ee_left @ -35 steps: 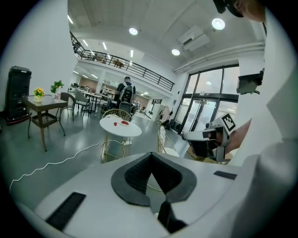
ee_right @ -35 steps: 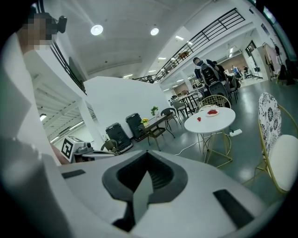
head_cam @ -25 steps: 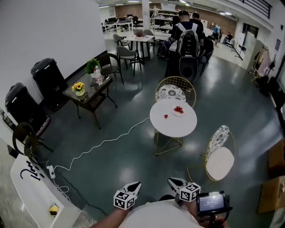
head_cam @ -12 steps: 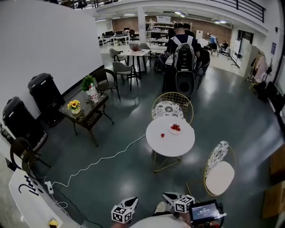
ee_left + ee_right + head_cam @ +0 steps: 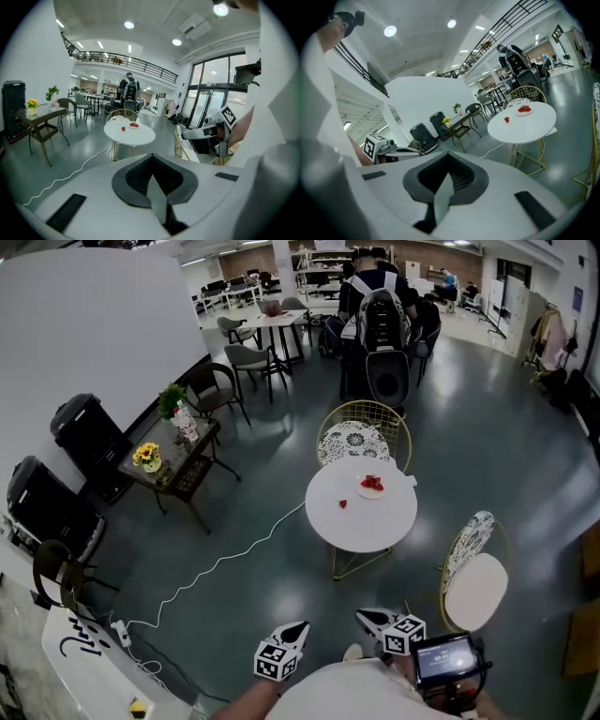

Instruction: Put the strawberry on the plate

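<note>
Ahead, strawberry (image 5: 342, 504) near plate (image 5: 365, 493).

Our right gripper (image 5: 447, 161) fills the lower frame, its jaws pressed together with nothing between them. At three o'clock stands a round white table (image 5: 534, 133). A lone strawberry (image 5: 506, 119) lies on its top, apart from the plate (image 5: 518, 112) of strawberries at the berry's two o'clock. A gold wire chair (image 5: 524, 95) stands behind the table, at its twelve o'clock. At nine o'clock we see the left gripper (image 5: 410, 151) with its marker cube. A white cable (image 5: 493, 150) trails across the floor at the table's eight o'clock.
</note>
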`<state>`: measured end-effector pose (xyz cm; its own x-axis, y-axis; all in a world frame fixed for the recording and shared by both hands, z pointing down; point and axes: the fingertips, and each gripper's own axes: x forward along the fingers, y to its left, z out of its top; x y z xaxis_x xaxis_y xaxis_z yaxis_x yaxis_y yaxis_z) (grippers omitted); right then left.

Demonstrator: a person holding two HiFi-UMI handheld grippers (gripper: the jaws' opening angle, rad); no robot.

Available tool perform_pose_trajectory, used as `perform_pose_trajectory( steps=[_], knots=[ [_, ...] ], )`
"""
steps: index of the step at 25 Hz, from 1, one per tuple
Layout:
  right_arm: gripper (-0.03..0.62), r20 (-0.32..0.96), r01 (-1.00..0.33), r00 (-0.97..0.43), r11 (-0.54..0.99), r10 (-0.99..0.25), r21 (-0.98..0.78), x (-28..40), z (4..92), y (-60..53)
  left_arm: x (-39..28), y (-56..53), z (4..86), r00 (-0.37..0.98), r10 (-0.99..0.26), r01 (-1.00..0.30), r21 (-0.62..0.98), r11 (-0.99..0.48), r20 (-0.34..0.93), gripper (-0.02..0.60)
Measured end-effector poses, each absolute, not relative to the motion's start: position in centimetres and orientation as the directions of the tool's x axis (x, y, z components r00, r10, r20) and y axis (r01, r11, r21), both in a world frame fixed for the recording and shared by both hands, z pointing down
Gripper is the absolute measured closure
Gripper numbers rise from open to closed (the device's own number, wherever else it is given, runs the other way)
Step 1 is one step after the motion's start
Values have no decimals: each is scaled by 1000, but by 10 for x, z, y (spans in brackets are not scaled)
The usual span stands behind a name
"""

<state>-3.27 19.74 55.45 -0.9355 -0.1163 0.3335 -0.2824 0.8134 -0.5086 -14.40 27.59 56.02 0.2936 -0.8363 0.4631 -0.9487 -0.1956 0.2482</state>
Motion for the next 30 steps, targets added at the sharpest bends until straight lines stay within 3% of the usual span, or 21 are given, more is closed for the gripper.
perform_pose_trajectory(
  steps=[15, 30],
  knots=[
    [589, 373, -367, -910, 772, -181, -519, -11, 569, 120, -168, 199, 557, 232, -848, -967, 203, -151, 476, 577],
    [589, 389, -490, -864, 709, -319, -508, -33, 573, 48, -198, 98, 572, 375, -788, -927, 201, -316, 488, 577]
  ],
)
